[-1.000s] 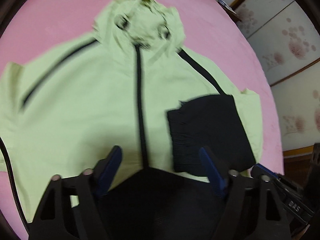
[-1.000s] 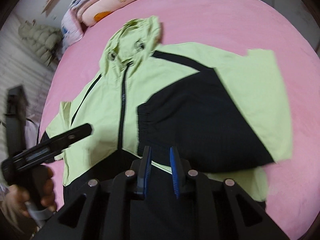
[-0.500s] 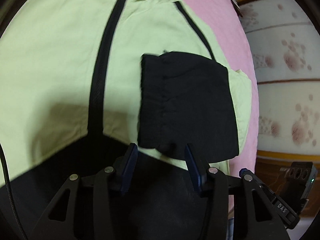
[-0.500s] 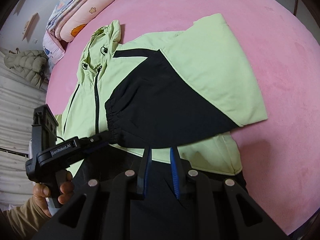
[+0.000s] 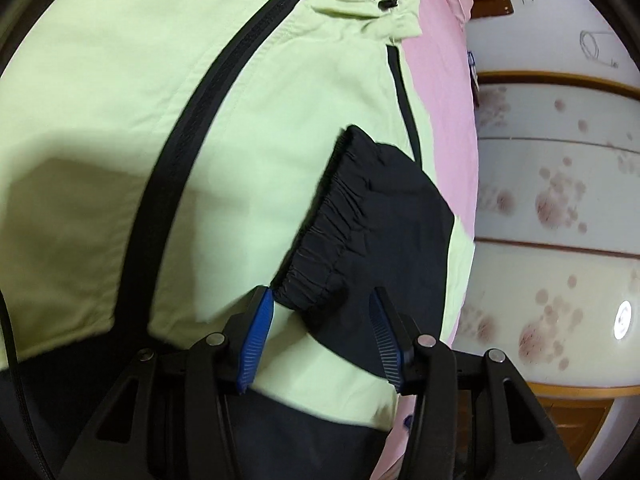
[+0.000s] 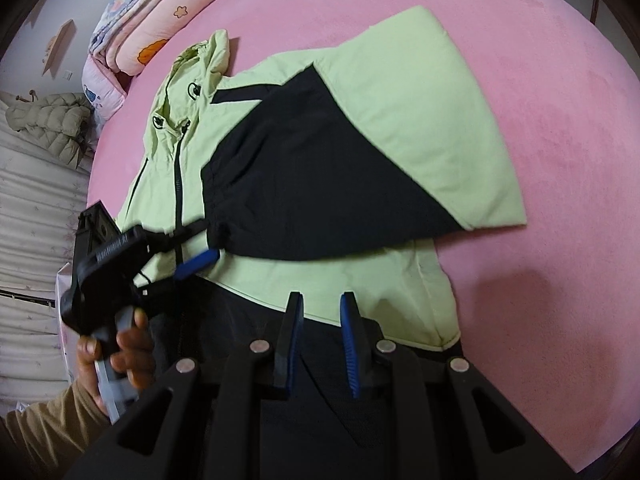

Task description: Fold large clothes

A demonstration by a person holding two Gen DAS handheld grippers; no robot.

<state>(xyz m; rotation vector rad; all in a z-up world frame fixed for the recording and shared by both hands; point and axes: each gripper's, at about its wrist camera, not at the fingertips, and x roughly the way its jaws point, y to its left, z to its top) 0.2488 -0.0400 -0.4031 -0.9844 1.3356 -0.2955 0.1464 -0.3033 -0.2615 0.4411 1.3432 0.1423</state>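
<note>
Nearby: folded quilts (image 6: 156,20) beyond jacket (image 6: 420,112) | left jaws spread, straddling cuff (image 5: 320,248) | right jaws parted, empty

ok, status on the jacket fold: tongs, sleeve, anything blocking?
Left tongs open around the black cuff, not clamped. Right tongs narrow, empty, over the hem. Jacket flat on pink bed, one sleeve folded across. Nothing blocking.

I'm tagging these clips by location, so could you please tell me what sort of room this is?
Most likely a bedroom. The jacket is spread on a pink bed cover, folded quilts are stacked at its far end, and floral-panelled cupboard doors stand beside it.
</note>
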